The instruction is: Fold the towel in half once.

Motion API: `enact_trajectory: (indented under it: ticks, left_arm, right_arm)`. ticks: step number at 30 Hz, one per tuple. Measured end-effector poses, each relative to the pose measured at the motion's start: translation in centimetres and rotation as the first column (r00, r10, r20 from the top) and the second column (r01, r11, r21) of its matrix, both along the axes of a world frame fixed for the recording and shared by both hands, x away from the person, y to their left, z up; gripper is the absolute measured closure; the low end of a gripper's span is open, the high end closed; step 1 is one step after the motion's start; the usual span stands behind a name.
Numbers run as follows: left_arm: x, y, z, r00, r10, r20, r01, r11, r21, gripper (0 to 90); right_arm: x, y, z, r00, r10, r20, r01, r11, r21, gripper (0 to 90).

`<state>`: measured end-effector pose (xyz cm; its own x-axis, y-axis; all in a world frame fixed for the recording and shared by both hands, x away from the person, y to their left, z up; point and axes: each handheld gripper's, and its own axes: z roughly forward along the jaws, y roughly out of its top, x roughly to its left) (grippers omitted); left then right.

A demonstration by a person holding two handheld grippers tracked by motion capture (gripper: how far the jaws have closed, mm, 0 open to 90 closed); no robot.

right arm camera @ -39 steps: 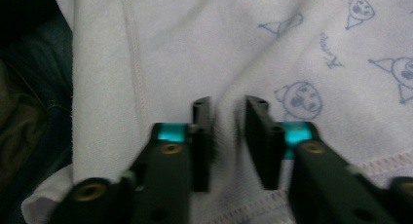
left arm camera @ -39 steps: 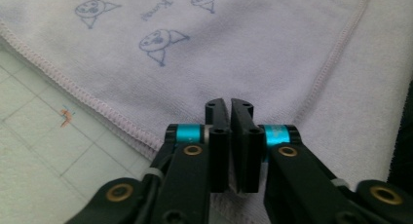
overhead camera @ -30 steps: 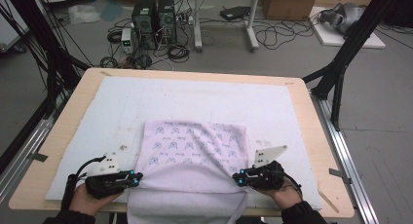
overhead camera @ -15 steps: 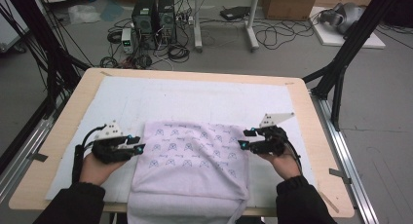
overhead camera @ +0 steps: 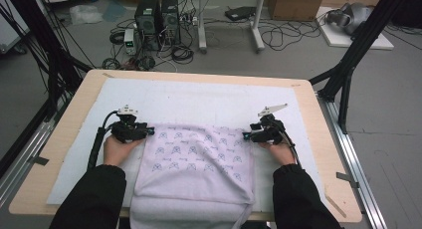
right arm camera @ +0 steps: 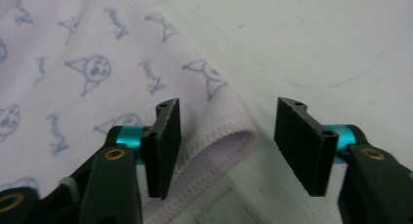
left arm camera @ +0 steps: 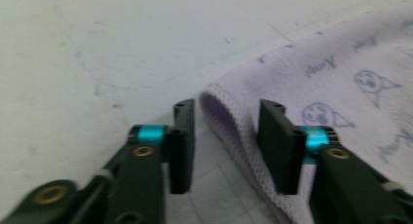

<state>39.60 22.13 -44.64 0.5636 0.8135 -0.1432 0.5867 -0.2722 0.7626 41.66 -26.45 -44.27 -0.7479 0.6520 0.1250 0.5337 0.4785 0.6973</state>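
Towel folded once, far corners just let go

The lilac towel [overhead camera: 196, 167] lay doubled at the table's [overhead camera: 318, 139] six o'clock, near edge overhanging; further folds seemed left. The left gripper [overhead camera: 148, 133], jaws just narrowing, and the right gripper [overhead camera: 246, 135], just opened, stood released at the fold's ten and two o'clock corners, cloth between unpressed pads [right arm camera: 165, 136].
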Motion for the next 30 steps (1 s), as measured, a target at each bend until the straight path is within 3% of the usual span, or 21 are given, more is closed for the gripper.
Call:
enact_trajectory:
  ticks: [1, 2, 3, 4, 5, 6, 7, 10, 11, 13, 18, 21, 24, 26, 27, 28, 29, 30]
  left_arm:
    - [0.0, -0.1, -0.1, 0.9999, -0.011, -0.001, 0.011, 0.9999, 0.0, 74.5]
    - [0.0, -0.2, 0.0, 0.9999, -0.014, -0.002, 0.014, 0.9999, -0.005, 76.9]
    - [-0.1, -0.3, 0.0, 0.9999, -0.014, -0.003, 0.014, 0.9999, -0.01, 83.0]
    - [-0.1, -0.3, 0.1, 0.9999, -0.015, 0.0, 0.015, 0.9999, -0.001, 83.9]
    - [-0.2, -0.4, 0.1, 0.9998, -0.018, 0.008, 0.018, 0.9998, 0.013, 84.6]
    - [-0.3, -0.5, 0.2, 0.9996, -0.02, 0.02, 0.019, 0.9996, 0.023, 85.2]
    - [-0.3, -0.6, 0.3, 0.9993, -0.017, 0.034, 0.016, 0.9994, 0.03, 85.5]
    - [-0.2, -0.7, 1.0, 0.9984, -0.009, 0.056, 0.006, 0.9989, 0.046, 86.0]
    - [-0.2, -0.7, 1.4, 0.9969, 0.003, 0.079, -0.006, 0.9993, 0.037, 86.1]
    - [0.1, -0.6, 2.5, 0.9944, 0.03, 0.101, -0.033, 0.999, 0.031, 86.3]
    - [1.4, -1.2, 6.9, 0.9804, 0.06, 0.187, -0.071, 0.9961, 0.051, 86.4]
    - [2.5, -1.3, 10.6, 0.9677, 0.063, 0.244, -0.08, 0.995, 0.06, 86.4]
    - [3.3, -1.1, 14.4, 0.9457, 0.071, 0.317, -0.09, 0.9948, 0.048, 86.4]
    - [3.6, -1.0, 15.4, 0.9355, 0.077, 0.345, -0.096, 0.9947, 0.037, 85.7]
    - [3.8, -1.0, 15.5, 0.9344, 0.09, 0.345, -0.109, 0.9933, 0.036, 81.0]
    - [4.0, -0.9, 15.2, 0.9401, 0.1, 0.326, -0.119, 0.9922, 0.038, 69.5]
    - [4.1, -0.8, 14.7, 0.9501, 0.093, 0.298, -0.112, 0.9926, 0.047, 63.8]
    - [4.1, -0.6, 14.0, 0.9541, 0.087, 0.286, -0.108, 0.9925, 0.058, 63.6]
  right_arm:
    - [0.0, 0.0, 0.1, 0.9999, -0.003, 0.01, 0.003, 1.0, -0.008, 49.7]
    - [0.0, 0.0, 0.1, 0.9999, 0.002, 0.012, -0.002, 1.0, -0.002, 58.3]
    - [0.1, 0.1, 0.0, 0.9996, 0.023, -0.017, -0.022, 0.999, 0.039, 61.3]
    - [0.1, 0.3, -0.1, 0.9995, 0.025, -0.018, -0.024, 0.999, 0.038, 66.8]
    - [0.0, 0.4, 0.1, 0.9991, 0.037, -0.021, -0.037, 0.9988, 0.031, 80.4]
    - [0.1, 0.5, 0.1, 0.9969, 0.071, -0.033, -0.069, 0.9963, 0.051, 82.5]
    - [0.0, 0.8, 0.2, 0.9966, 0.077, -0.031, -0.076, 0.9965, 0.035, 83.8]
    - [0.0, 1.1, 0.8, 0.9959, 0.091, 0.001, -0.091, 0.9959, 0.001, 84.8]
    - [0.0, 0.9, 1.2, 0.996, 0.084, 0.031, -0.084, 0.9965, 0.002, 84.9]
    - [0.3, 0.4, 2.2, 0.9978, 0.05, 0.043, -0.051, 0.9983, 0.027, 85.4]
    - [1.7, 0.1, 6.4, 0.9936, 0.012, 0.112, -0.013, 0.9999, 0.008, 85.4]
    - [2.7, 0.1, 9.9, 0.986, -0.011, 0.167, 0.011, 0.9999, 0.003, 85.4]
    - [3.6, 0.0, 13.5, 0.973, -0.025, 0.23, 0.023, 0.9997, 0.013, 85.3]
    - [4.1, 0.3, 15.2, 0.9635, -0.039, 0.265, 0.039, 0.9992, 0.004, 79.5]
    - [4.3, 0.5, 15.6, 0.9573, -0.075, 0.279, 0.076, 0.9971, 0.006, 67.2]
    - [4.6, 0.5, 15.5, 0.9552, -0.1, 0.279, 0.098, 0.995, 0.02, 64.8]
    - [4.8, 0.4, 15.1, 0.96, -0.105, 0.26, 0.102, 0.9945, 0.024, 62.4]
    - [4.9, 0.5, 14.5, 0.9663, -0.102, 0.236, 0.099, 0.9948, 0.023, 60.9]
